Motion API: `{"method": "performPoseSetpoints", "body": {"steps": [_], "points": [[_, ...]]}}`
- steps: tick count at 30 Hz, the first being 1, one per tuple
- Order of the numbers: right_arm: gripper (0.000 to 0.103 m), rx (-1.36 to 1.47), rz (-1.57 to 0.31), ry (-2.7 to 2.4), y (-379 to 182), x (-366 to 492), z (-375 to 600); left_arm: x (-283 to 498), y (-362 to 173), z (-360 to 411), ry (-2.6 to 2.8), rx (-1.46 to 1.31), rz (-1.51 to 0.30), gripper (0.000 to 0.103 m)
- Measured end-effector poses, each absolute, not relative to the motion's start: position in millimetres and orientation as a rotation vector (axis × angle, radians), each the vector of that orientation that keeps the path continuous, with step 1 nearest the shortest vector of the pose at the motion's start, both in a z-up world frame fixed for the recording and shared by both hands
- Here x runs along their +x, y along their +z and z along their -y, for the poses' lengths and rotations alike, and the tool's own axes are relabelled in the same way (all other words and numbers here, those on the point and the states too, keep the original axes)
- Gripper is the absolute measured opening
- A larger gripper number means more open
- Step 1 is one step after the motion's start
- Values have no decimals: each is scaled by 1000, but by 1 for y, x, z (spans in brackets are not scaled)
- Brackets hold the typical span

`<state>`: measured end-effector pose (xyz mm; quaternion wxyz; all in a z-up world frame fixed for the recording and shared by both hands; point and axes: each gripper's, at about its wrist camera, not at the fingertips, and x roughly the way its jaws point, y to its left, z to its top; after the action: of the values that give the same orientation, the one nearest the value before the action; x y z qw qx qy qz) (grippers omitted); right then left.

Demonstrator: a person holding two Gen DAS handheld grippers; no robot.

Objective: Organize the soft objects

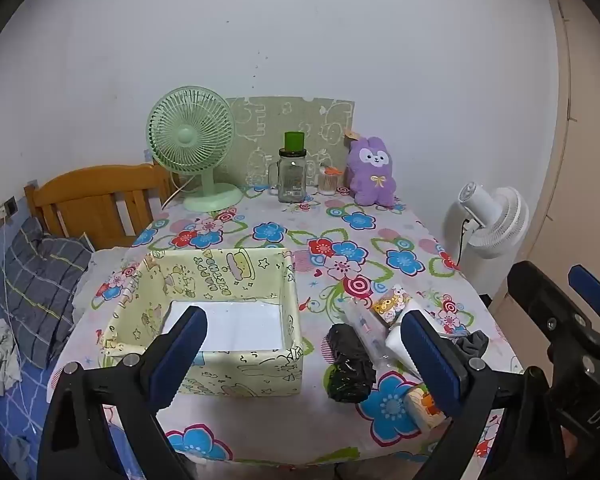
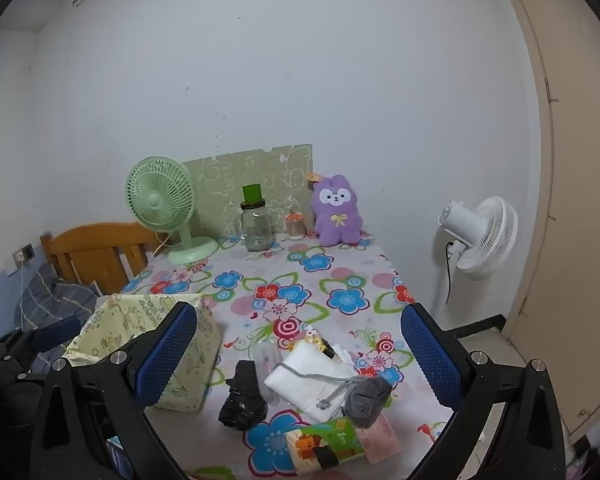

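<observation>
A pale yellow fabric storage box with a white bottom stands open on the flowered tablecloth; in the right wrist view it sits at the left. Right of it lies a pile of soft items: a black bundle, a white cloth pouch, a grey drawstring bag, a clear packet and a green tissue pack. My left gripper is open above the box's front right corner. My right gripper is open above the pile and shows at the left wrist view's right edge.
At the table's back stand a green desk fan, a glass jar with green lid, a small jar and a purple plush bunny. A white fan stands right of the table. A wooden bed with pillow lies left.
</observation>
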<state>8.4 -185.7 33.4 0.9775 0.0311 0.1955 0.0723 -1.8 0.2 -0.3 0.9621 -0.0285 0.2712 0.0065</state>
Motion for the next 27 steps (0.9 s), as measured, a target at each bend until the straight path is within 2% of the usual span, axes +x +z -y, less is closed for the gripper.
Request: {"method": "performPoseSetpoints", "body": {"steps": [27], "points": [[103, 92, -405, 158, 35, 9, 187, -3, 3, 5, 22, -43, -539, 97]]}}
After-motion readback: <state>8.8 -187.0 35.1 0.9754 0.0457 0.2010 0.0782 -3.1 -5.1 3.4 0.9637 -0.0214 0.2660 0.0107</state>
